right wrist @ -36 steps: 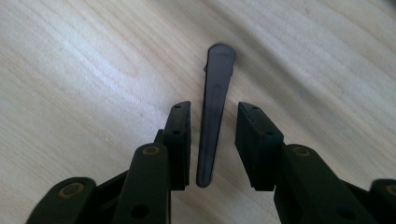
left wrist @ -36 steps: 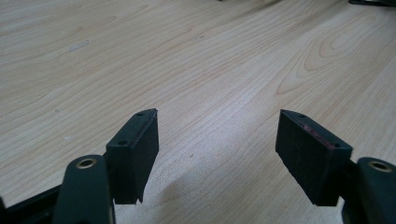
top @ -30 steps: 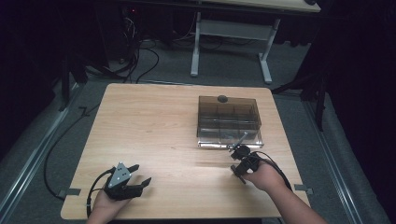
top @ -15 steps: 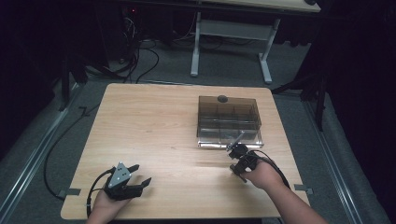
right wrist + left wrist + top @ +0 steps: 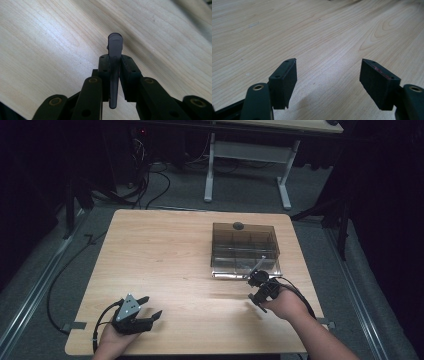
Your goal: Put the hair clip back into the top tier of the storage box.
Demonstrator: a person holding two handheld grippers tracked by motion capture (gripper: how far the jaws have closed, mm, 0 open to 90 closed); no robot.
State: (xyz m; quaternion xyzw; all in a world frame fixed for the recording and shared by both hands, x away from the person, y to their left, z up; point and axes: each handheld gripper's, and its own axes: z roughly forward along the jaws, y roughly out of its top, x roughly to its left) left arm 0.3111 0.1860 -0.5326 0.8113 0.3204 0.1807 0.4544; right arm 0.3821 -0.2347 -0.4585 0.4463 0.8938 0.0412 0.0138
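My right gripper [image 5: 115, 68] has just been closing and now pinches a slim grey plastic piece [image 5: 114, 53], upright between the pads, its rounded tip poking past them. It's held over the wooden table [image 5: 165, 250], just in front of the near edge of the clear compartment box [image 5: 244, 249]. My left gripper [image 5: 328, 82] rests spread wide at the near-left of the table, nothing between its jaws

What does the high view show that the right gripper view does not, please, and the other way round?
High view: the left gripper, open, and the clear box. Right gripper view: the jaws clamped on a flat grey utensil handle, seen close up. Both: the right gripper, the utensil it holds and the wooden table.
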